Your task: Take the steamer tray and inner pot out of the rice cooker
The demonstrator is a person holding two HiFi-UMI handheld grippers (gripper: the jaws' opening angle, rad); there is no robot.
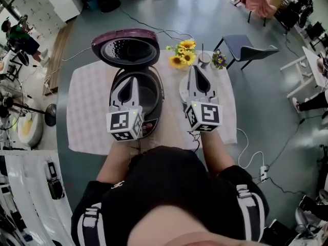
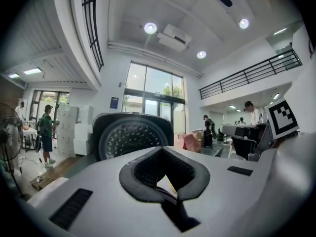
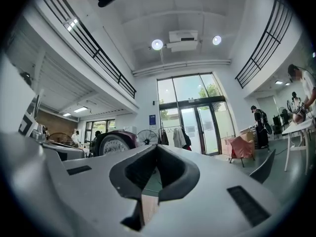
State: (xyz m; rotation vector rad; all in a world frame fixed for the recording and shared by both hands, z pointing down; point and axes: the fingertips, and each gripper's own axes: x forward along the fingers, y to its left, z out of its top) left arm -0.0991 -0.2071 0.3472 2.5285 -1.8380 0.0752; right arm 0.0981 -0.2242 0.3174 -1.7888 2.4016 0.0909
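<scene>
The dark purple rice cooker point(image 1: 154, 88) stands on the table with its lid point(image 1: 126, 47) swung up at the back. The lid's perforated inner plate point(image 2: 129, 138) faces me. The cooker's round opening looks dark, and I cannot tell what is in it. My left gripper point(image 1: 129, 82) hovers over that opening, shut and empty, its dark pads point(image 2: 148, 174) meeting in a V. My right gripper point(image 1: 197, 69) is shut too and holds nothing. It hangs over the table right of the cooker, above a pale round dish point(image 1: 182, 90) that it mostly hides.
A checked cloth point(image 1: 87, 106) covers the table. Yellow sunflowers point(image 1: 183, 53), a small cup point(image 1: 205, 59) and purple flowers point(image 1: 219, 59) sit at the far edge. A grey chair point(image 1: 246, 49) stands beyond on the right. A cable runs down the table's right side.
</scene>
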